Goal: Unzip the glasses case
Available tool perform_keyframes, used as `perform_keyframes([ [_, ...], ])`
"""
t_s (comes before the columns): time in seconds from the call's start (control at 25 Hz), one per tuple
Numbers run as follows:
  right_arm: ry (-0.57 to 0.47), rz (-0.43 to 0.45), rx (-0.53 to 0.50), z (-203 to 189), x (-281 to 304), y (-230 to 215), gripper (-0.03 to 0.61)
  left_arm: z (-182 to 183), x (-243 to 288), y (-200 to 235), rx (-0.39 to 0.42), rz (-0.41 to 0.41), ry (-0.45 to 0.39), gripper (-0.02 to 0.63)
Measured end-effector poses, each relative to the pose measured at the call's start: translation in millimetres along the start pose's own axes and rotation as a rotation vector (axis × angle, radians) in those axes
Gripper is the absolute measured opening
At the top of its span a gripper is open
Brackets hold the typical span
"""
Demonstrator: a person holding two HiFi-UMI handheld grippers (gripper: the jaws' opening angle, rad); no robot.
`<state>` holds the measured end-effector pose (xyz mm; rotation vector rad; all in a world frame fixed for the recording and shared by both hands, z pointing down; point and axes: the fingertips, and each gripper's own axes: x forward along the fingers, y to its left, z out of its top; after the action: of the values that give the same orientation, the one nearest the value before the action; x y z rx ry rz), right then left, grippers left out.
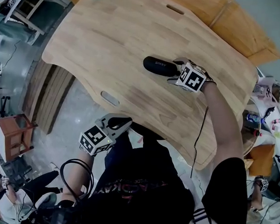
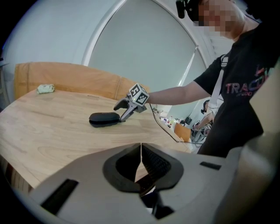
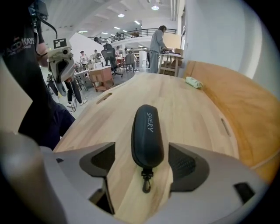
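Right tool [image 3: 142, 154] stands wide, straddling the near end of the black glasses case [image 3: 147, 127], pads clear of it. Case lies flat mid-table [image 3: 192, 109], long axis running straight away from that tool, zip pull [image 3: 146, 183] hanging off the near end. Left tool [image 2: 141, 162] is shut, empty, at the table's edge, well apart from the case; right hand is nearer and likely takes the pull.
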<state>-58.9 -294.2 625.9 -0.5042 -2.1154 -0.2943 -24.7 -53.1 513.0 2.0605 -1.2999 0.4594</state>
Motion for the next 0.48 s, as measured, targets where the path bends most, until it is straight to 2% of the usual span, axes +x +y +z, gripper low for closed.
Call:
perform_keyframes([
  [0.28,-0.170,-0.130,0.202,7.2,-60.7,18.2,0.374,0.7,-4.1,-9.0,0.054,-0.027,-0.027,0.020],
  [0.32,-0.191,-0.160,0.220,9.3,-67.5,24.4,0.330,0.2,-5.4,-10.7,0.067,-0.034,-0.027,0.020],
  [0.36,-0.213,-0.200,0.238,11.7,-74.2,31.2,0.172,-0.2,-7.4,-12.5,0.079,-0.042,-0.028,0.020],
  [0.4,-0.235,-0.238,0.260,14.9,-80.4,39.4,0.060,-0.4,-10.1,-14.4,0.091,-0.051,-0.029,0.018],
  [0.44,-0.260,-0.266,0.286,19.3,-85.8,49.9,0.023,-0.4,-13.6,-16.4,0.101,-0.060,-0.031,0.018],
  [0.48,-0.286,-0.282,0.316,25.2,-90.5,62.5,0.018,-0.6,-17.8,-18.4,0.111,-0.070,-0.032,0.018],
])
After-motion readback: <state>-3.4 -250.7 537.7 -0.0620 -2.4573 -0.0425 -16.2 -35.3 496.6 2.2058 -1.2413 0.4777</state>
